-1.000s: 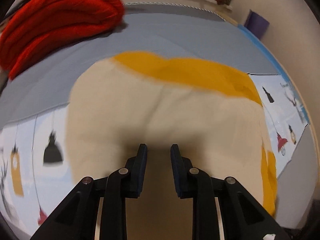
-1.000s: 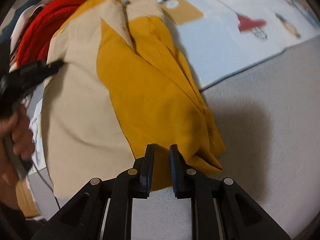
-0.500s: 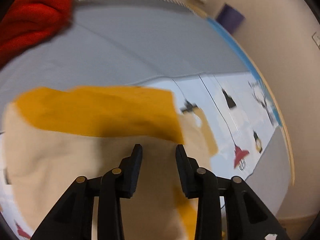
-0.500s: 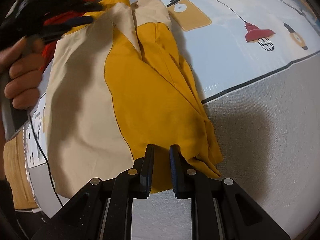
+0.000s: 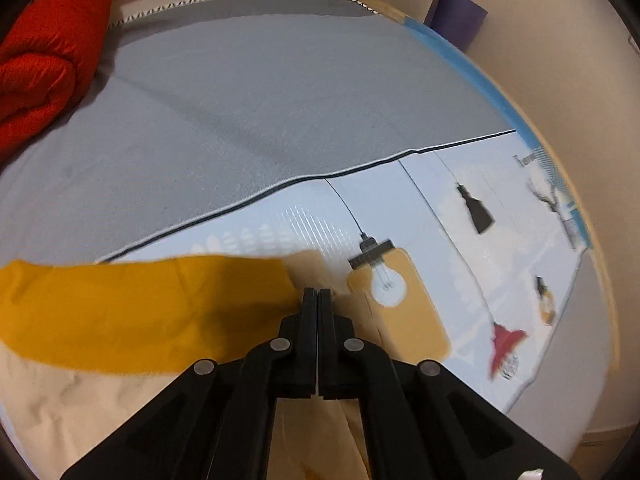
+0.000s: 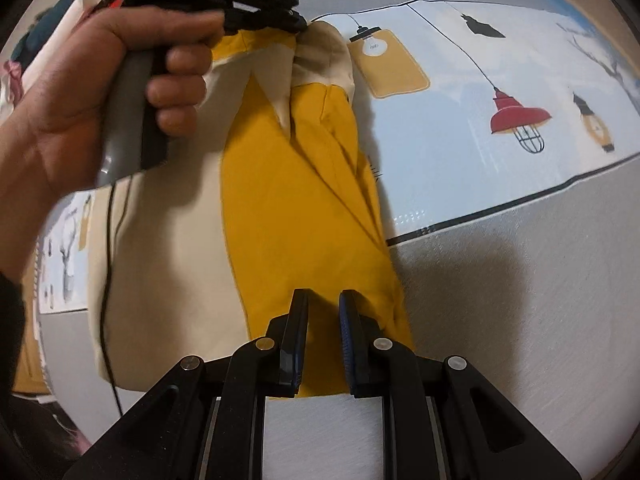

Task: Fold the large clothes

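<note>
A large mustard-yellow and cream garment lies folded lengthwise on the bed. In the left wrist view its yellow band runs left and cream cloth lies below. My left gripper is shut on the garment's far cream corner; it also shows in the right wrist view, held in a hand. My right gripper sits over the near yellow end with its jaws a small gap apart and yellow cloth between them.
A light-blue sheet with lamp prints lies on the grey mattress. A red quilt is bunched at the far left. A purple bag stands by the wall. A cable hangs from the left handle.
My left gripper moved across the garment to its far corner and went from open to shut on the cream cloth. My right gripper stayed at the near yellow end.
</note>
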